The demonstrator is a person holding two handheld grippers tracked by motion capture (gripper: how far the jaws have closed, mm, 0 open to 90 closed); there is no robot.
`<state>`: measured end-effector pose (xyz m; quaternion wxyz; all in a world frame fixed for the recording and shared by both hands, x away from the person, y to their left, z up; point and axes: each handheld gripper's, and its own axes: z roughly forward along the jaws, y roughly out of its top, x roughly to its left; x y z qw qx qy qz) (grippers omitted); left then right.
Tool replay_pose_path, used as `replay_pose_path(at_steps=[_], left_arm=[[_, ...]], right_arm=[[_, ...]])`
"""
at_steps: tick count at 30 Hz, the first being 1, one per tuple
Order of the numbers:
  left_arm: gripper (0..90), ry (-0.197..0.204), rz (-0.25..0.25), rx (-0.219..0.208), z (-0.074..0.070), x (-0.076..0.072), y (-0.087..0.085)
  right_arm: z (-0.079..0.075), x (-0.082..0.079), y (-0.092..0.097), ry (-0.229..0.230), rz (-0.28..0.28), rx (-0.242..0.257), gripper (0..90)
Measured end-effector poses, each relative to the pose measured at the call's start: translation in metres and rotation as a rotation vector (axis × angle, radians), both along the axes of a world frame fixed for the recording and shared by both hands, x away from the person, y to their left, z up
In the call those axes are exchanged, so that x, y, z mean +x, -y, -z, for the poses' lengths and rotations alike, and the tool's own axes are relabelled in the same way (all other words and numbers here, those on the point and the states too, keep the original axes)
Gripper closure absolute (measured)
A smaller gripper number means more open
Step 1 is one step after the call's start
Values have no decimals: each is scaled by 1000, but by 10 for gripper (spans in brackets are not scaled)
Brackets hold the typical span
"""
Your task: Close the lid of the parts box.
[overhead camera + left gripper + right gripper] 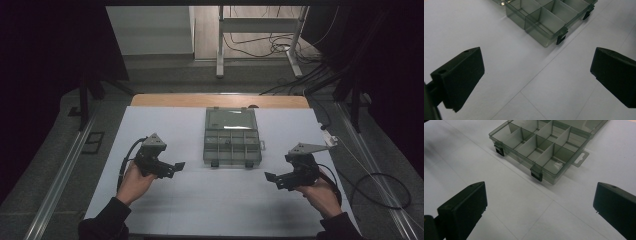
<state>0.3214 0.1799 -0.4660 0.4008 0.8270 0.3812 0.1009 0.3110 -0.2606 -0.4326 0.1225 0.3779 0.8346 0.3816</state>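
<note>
A clear grey organizer box [232,142] lies open in the middle of the white table, its lid [229,119] folded back on the far side and its compartments bare. The box [549,21] has two black latches on its near edge, and the box [541,147] carries a hang tab on its right side. My left gripper [176,167] hovers to the box's left, open, with nothing between its jaws. My right gripper [272,178] hovers to the lower right of the box, open and holding nothing. Both point inward toward the box.
The white table sheet [220,200] stretches to a wooden strip [220,101] at its far edge. Cables [380,190] trail on the floor at the right. A metal frame [260,40] stands beyond the table.
</note>
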Motion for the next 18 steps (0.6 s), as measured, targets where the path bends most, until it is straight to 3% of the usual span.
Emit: replay_pose_path(at_steps=[9,14,18], left_arm=[[0,-30,3,-1,2,14,10],[0,-52,29,-37,3,22,15],[0,-49,42,-38,3,28,19]], right_arm=[[2,15,-5,-15,4,-13,0],[2,25,-7,-16,9,-11,0],[1,33,-11,-24,7,-10,0]])
